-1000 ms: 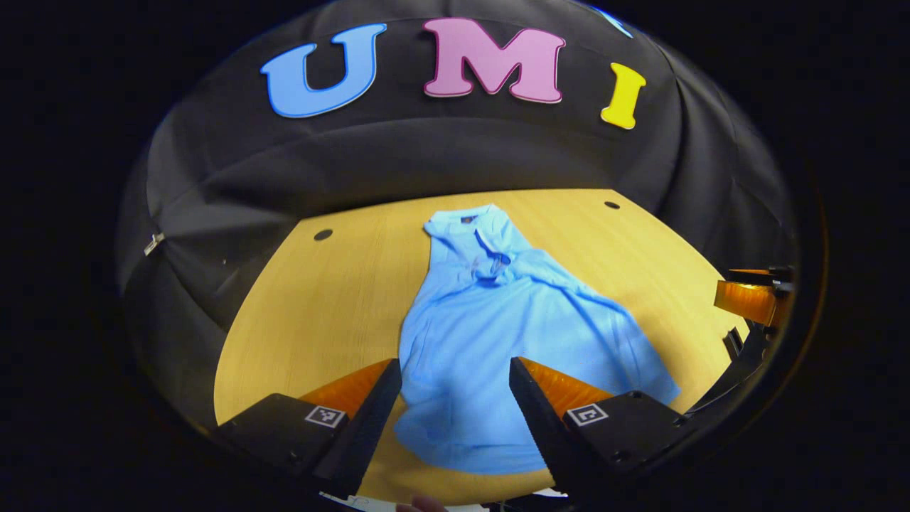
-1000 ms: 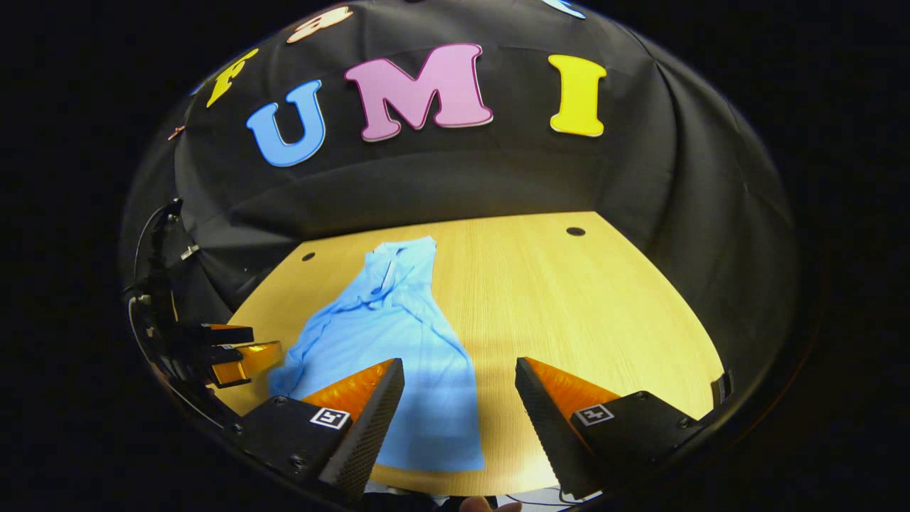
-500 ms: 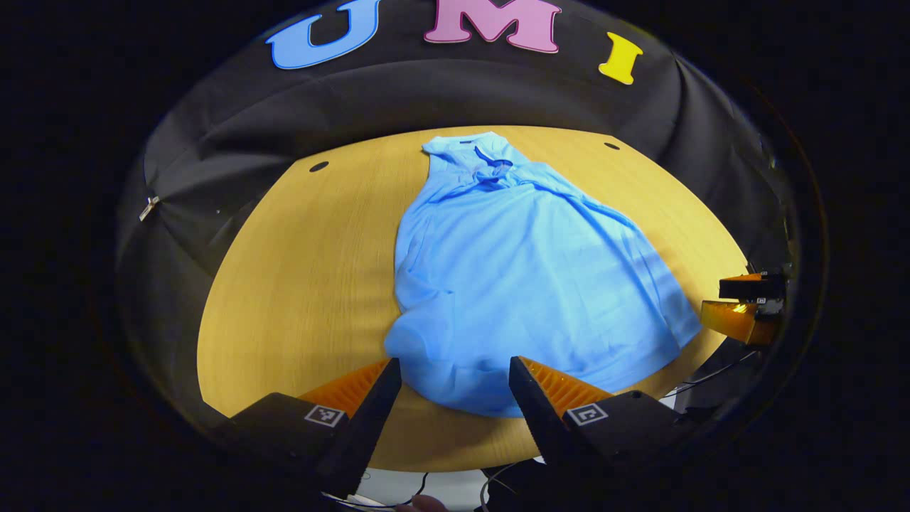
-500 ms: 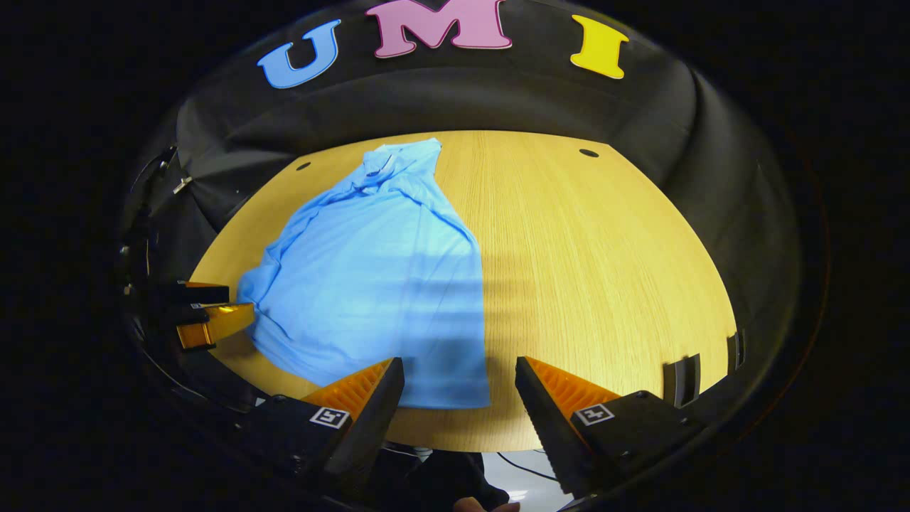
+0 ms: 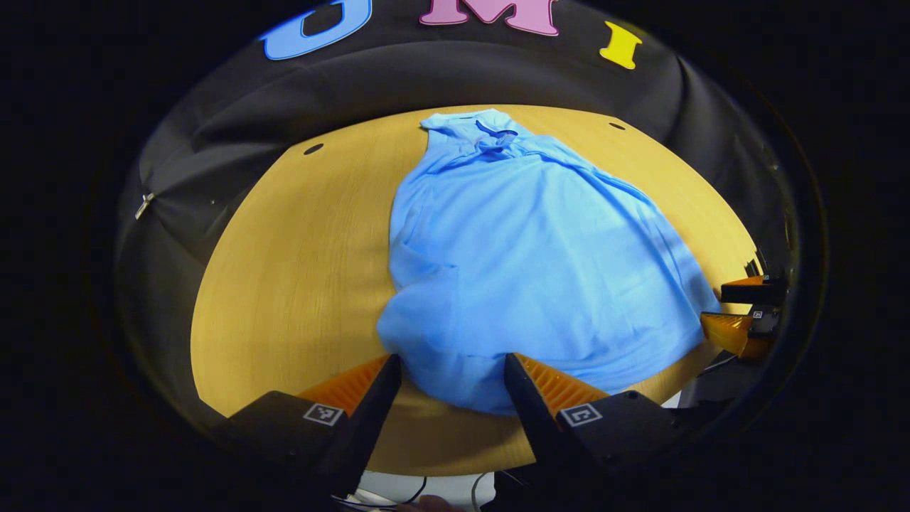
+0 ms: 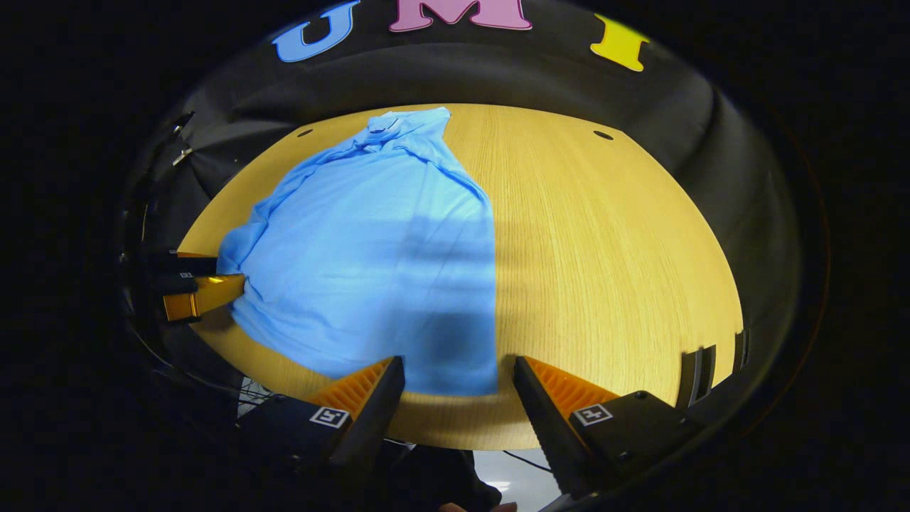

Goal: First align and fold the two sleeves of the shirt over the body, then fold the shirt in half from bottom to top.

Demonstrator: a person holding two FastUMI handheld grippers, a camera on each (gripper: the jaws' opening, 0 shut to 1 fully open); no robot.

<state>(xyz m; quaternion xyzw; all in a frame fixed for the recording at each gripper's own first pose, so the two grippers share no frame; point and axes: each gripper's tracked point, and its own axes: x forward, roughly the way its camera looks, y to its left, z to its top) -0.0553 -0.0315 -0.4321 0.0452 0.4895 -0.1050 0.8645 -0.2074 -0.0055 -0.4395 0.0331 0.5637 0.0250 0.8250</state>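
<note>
1. The left tool [image 5: 449, 370] is released: in the left gripper view its two fingers stand wide apart and hold nothing. The near hem of the blue shirt [image 5: 526, 256] lies between the tips and a little beyond them; I cannot tell if the tips touch the cloth.

2. The right tool [image 6: 458, 373] is released as well. In the right gripper view its two fingers are spread, and the near right corner of the shirt [image 6: 370, 256] lies just in front of the gap, closer to the left finger.

3. In the left gripper view the right tool [image 5: 743, 313] shows at the far right edge, near the shirt's corner on that side. In the right gripper view the left tool [image 6: 195, 295] shows at the far left edge, with its tip just beside the shirt's bulging left edge.

4. The shirt lies on the wooden tabletop [image 6: 604, 270], with the collar [image 5: 490, 131] at the far end, toward the black cloth wall, and the hem at the near edge. Both sleeves look folded in over the body, which makes a narrow shape, wider at the hem. The right side edge is straight; the left side is wrinkled.

5. Small dark round holes [image 6: 603, 135] are in the tabletop near its far corners.
</note>
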